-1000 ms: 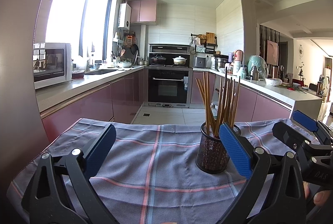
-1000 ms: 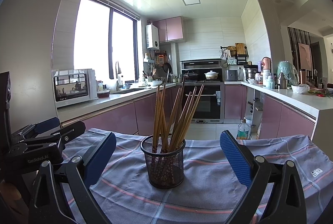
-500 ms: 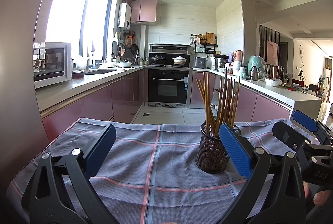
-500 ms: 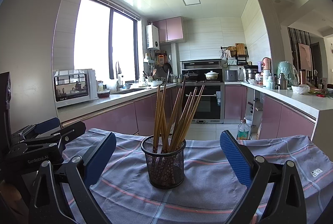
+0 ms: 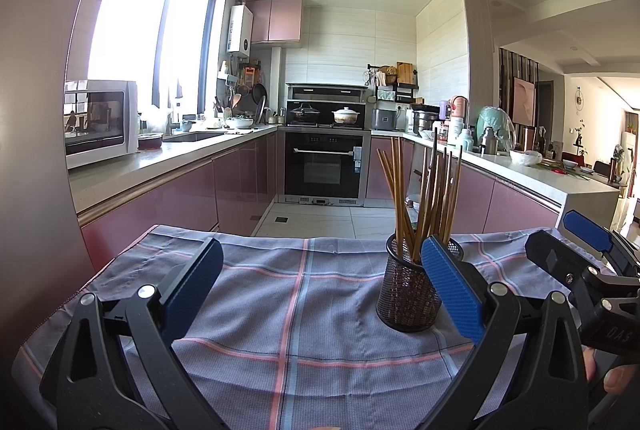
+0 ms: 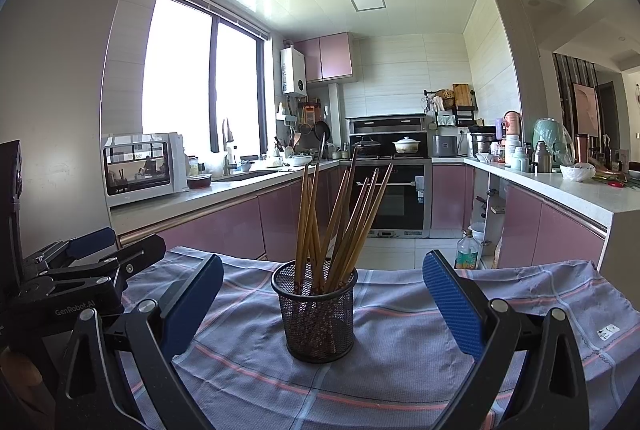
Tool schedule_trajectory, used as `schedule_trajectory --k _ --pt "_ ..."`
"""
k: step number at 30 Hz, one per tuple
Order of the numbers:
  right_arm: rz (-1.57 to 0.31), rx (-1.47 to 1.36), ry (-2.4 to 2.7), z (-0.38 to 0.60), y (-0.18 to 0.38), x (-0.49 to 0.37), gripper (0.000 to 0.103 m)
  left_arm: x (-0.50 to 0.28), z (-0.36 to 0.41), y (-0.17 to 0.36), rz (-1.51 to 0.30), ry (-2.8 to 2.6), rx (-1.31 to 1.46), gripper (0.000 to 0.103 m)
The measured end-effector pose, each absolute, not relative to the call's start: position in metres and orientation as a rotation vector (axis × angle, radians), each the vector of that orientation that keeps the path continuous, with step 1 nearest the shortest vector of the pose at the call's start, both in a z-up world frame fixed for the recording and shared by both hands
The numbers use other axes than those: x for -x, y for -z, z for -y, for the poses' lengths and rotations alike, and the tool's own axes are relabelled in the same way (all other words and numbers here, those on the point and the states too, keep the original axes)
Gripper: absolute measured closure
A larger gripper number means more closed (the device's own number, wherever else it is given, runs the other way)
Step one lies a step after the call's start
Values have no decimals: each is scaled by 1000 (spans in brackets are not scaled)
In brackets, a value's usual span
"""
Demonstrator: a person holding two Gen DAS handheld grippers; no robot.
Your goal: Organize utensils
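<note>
Chopsticks (image 6: pixel 340 222) in holder (image 6: pixel 316 314) on cloth (image 6: pixel 400 342)

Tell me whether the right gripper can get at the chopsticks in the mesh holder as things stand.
Probably yes. The right gripper is open, and the mesh holder stands between its fingers' line of approach. The chopsticks rise clear above the rim, with nothing in front of them.

Sunlit window (image 5: pixel 136 30) above pink cabinets (image 5: pixel 224 190), white tiles.

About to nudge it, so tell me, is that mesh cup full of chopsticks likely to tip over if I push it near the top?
Probably yes: the mesh cup looks light and narrow, and the chopsticks lean far above its rim. The cloth beneath may drag rather than let it slide.
</note>
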State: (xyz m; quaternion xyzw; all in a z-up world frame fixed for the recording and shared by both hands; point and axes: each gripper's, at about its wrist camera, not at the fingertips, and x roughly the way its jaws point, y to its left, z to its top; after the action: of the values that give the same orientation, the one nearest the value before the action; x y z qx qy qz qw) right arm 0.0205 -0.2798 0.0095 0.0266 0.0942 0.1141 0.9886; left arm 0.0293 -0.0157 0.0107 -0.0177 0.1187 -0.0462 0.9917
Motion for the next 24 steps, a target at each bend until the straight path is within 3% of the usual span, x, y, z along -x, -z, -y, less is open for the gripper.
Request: schedule_trajectory --k 24 --pt "-190 -52 -226 279 -11 -21 6 -29 17 -9 -240 95 35 5"
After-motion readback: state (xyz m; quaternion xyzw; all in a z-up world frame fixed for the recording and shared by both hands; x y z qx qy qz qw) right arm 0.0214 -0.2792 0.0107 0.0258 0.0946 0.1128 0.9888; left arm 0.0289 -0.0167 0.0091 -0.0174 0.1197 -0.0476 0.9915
